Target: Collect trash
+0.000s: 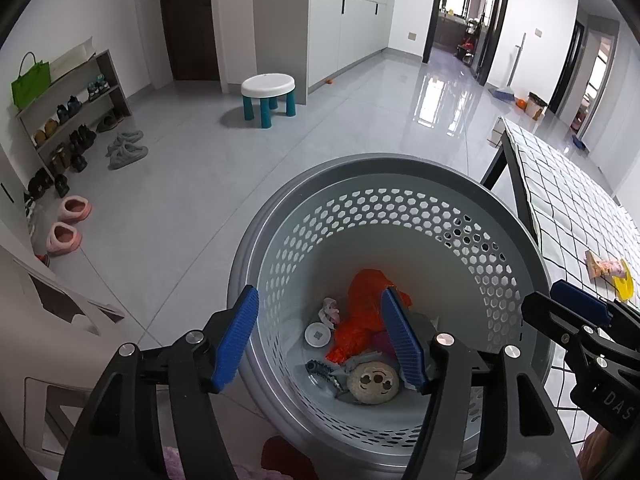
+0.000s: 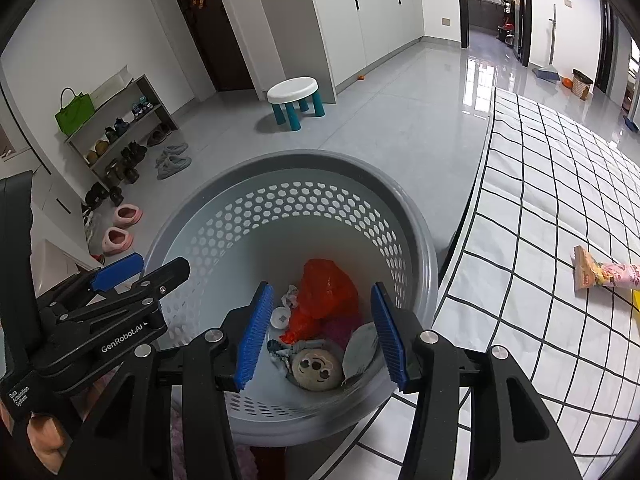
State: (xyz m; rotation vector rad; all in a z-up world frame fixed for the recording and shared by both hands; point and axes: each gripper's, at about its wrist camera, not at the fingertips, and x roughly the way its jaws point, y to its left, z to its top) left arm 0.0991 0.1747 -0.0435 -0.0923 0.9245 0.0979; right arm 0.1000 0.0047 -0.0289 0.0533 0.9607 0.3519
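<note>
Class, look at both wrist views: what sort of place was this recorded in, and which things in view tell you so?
Most likely a home's entry and living area. A shoe rack full of shoes stands by the wall with pink slippers on the floor, a child's stool sits near tall cabinets, and a checked tablecloth covers a table.

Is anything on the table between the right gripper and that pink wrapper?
Nothing visible. The right gripper hangs open over the bin, and only bare checked cloth lies between it and the pink wrapper to its right.
</note>
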